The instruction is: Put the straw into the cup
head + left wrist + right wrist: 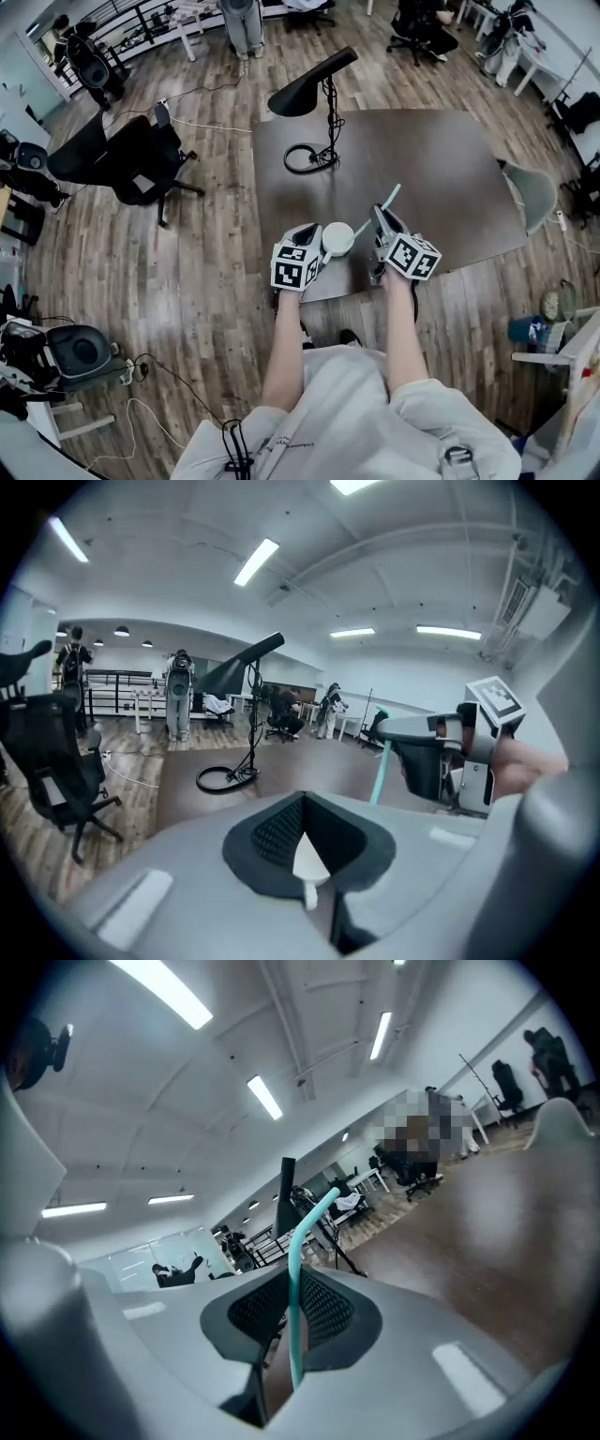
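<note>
Brown table [422,178] | left gripper [317,247] clamps cup [337,238] | right gripper [379,223] pinches straw [389,199] (teal)

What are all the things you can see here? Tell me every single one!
cup: one, white, at the table's near edge
straw: one, teal, slanting down towards the cup
table: one, dark brown, middle
lamp: one, black, far side of the table, cable coiled at its foot
office chair: one, black, on the wooden floor, left
chair: one, grey, at the table's right edge
left hand-held gripper: one, grey, shut on the cup's rim
right hand-held gripper: one, grey, shut on the straw
arms: two, reaching from the bottom
</note>
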The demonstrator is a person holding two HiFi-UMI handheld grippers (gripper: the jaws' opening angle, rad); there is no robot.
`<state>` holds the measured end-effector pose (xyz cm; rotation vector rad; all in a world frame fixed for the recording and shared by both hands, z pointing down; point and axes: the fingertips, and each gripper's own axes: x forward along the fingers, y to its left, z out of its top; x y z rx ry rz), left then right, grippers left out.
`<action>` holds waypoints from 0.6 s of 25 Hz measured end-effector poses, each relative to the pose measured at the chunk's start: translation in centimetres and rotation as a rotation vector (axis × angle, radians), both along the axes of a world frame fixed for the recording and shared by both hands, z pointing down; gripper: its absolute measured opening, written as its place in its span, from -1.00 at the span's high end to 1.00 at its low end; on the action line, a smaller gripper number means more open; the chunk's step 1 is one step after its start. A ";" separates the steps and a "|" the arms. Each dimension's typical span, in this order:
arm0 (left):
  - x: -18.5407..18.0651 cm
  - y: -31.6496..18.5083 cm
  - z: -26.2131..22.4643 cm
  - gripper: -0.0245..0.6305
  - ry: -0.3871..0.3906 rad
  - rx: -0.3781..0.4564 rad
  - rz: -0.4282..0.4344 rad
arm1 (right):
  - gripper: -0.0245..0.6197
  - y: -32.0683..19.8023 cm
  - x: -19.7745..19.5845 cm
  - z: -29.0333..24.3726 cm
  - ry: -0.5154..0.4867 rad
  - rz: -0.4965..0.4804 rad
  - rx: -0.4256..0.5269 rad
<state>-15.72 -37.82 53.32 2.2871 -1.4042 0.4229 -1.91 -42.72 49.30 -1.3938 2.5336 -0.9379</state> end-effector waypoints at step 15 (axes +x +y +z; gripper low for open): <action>-5.1 3.2 4.7 0.92 -0.077 -0.067 0.098 | 0.73 3.5 -5.4 1.3 -0.051 0.082 -0.046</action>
